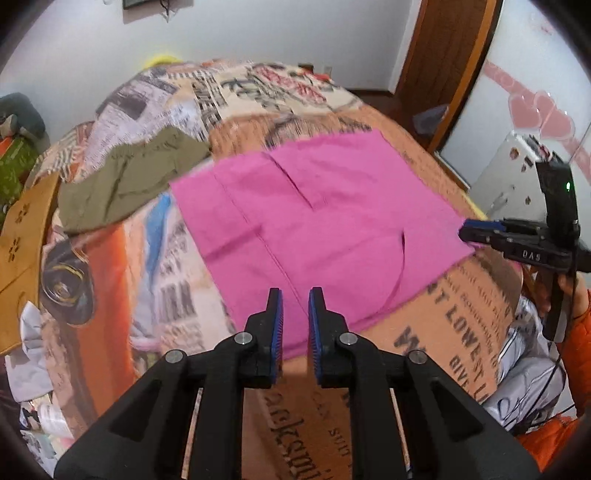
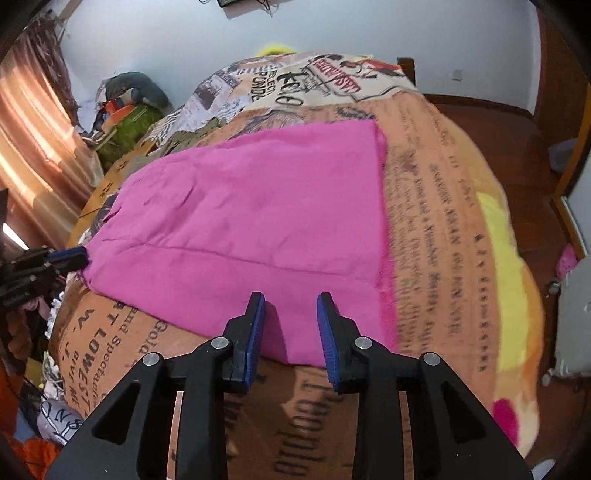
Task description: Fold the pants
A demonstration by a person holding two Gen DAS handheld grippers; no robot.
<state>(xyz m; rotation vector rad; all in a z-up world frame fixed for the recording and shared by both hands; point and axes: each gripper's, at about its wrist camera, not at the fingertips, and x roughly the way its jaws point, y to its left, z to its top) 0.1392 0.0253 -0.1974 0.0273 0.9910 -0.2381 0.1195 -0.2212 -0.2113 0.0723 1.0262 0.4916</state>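
Both grippers hover just over the near edge of the bed, jaws parted and holding nothing. From its own wrist view the left gripper (image 1: 295, 295) points toward 12 o'clock, its blue-padded fingertips spread slightly above the near hem of the pink pants (image 1: 317, 221); whether the pads touch the cloth cannot be told. From its own view the right gripper (image 2: 290, 299) also points toward 12 o'clock, fingers wider apart, with the near corner of the pink pants (image 2: 251, 229) showing between them. In the left view the right gripper (image 1: 469, 230) reaches in level from 3 o'clock, its blue tip at the pants' right corner, a hand in an orange sleeve (image 1: 569, 291) gripping the handle below. In the right view the left gripper (image 2: 72, 256) enters from 9 o'clock at the pants' left corner. The pants lie flat, spread across the middle of the printed bedspread (image 1: 461, 325). Farther off, at about 10 o'clock in the left view, an olive green garment (image 1: 125, 181) lies crumpled, just beside the pants' far left edge. Beyond it, a white wall (image 1: 258, 33) stands behind the bed.
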